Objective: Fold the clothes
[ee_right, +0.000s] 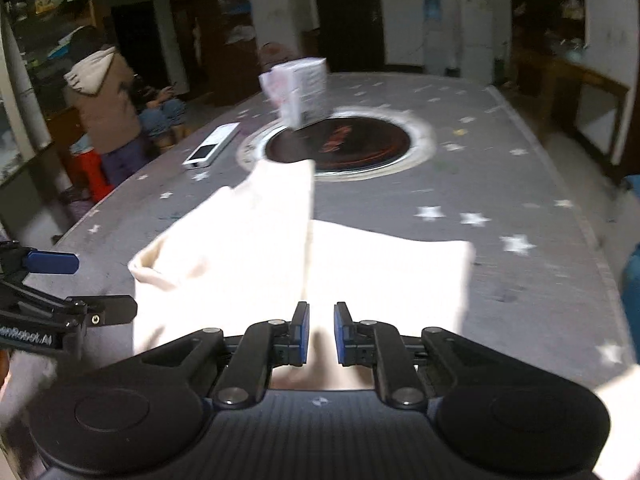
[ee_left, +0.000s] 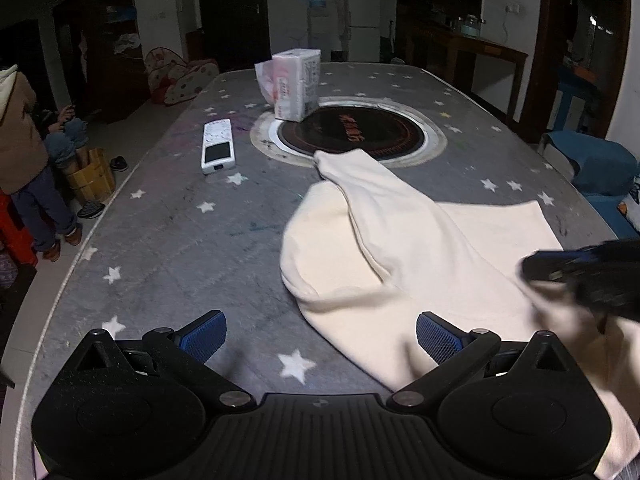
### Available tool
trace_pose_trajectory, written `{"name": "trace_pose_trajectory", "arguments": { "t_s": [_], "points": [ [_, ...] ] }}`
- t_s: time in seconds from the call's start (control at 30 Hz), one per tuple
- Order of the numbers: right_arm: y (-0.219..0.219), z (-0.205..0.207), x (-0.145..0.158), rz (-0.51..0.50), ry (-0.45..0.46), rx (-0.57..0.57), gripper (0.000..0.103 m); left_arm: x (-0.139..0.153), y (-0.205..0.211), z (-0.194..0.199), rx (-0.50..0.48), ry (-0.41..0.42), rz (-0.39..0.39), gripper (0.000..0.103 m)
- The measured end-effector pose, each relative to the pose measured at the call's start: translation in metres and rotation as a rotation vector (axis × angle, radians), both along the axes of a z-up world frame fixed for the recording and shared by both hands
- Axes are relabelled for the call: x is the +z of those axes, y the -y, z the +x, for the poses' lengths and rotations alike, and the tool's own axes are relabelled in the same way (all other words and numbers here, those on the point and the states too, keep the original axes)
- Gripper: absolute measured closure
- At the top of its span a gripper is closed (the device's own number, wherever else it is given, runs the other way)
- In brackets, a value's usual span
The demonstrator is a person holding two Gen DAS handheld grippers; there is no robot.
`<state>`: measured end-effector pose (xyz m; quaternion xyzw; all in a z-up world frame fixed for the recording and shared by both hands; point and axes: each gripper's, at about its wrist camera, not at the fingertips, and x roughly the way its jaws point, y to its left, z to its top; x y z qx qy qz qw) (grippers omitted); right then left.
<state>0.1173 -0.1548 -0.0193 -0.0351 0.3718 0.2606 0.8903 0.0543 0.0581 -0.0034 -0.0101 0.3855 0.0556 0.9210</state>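
Nearest the camera, the left tongs (ee_left: 321,338) stood wide over the star-patterned worktop (ee_left: 168,240), gripping nothing, one pad at the hem of the cream garment (ee_left: 400,240). The right tongs (ee_right: 321,332) were parted only by a narrow gap above that same cloth, nothing pinched between the pads. Farther off, one sleeve reached the round black hob (ee_left: 352,132), with a white remote (ee_left: 217,146) and a tissue pack (ee_left: 294,84) beyond.
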Motion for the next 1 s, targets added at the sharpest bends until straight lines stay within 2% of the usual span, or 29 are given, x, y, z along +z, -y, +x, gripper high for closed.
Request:
{"name": "trace_pose_trajectory", "arguments": {
  "t_s": [0.17, 0.27, 0.33, 0.37, 0.43, 0.57, 0.73, 0.83, 1.0],
  "points": [
    [-0.022, 0.026, -0.016, 0.04, -0.063, 0.021, 0.084, 0.003, -0.002, 0.01, -0.007, 0.009, -0.001, 0.0],
    [-0.029, 0.031, -0.023, 0.036, -0.066, 0.04, 0.082, 0.003, -0.006, 0.012, 0.0, 0.004, -0.009, 0.0],
    [-0.034, 0.028, -0.023, 0.018, -0.047, 0.056, 0.087, 0.004, -0.01, 0.012, 0.006, 0.009, -0.018, 0.001],
    [-0.037, 0.026, -0.022, 0.008, -0.034, 0.067, 0.1, 0.007, -0.012, 0.011, 0.006, 0.015, -0.028, 0.001],
    [-0.041, 0.021, -0.018, 0.005, -0.016, 0.093, 0.1, 0.013, -0.015, 0.007, 0.003, 0.032, -0.047, 0.001],
    [-0.049, -0.008, -0.001, 0.023, 0.05, 0.177, 0.1, 0.026, -0.019, 0.0, -0.015, 0.07, -0.063, 0.001],
    [-0.067, -0.059, 0.02, 0.026, 0.119, 0.339, 0.101, 0.036, -0.018, -0.006, -0.073, 0.095, -0.09, 0.001],
    [-0.078, -0.09, 0.025, -0.001, 0.151, 0.429, 0.101, 0.035, -0.012, -0.009, -0.154, 0.076, -0.104, 0.004],
    [-0.091, -0.131, 0.022, -0.039, 0.184, 0.539, 0.101, 0.023, -0.004, -0.018, -0.213, 0.034, -0.083, 0.008]
  ]
}}
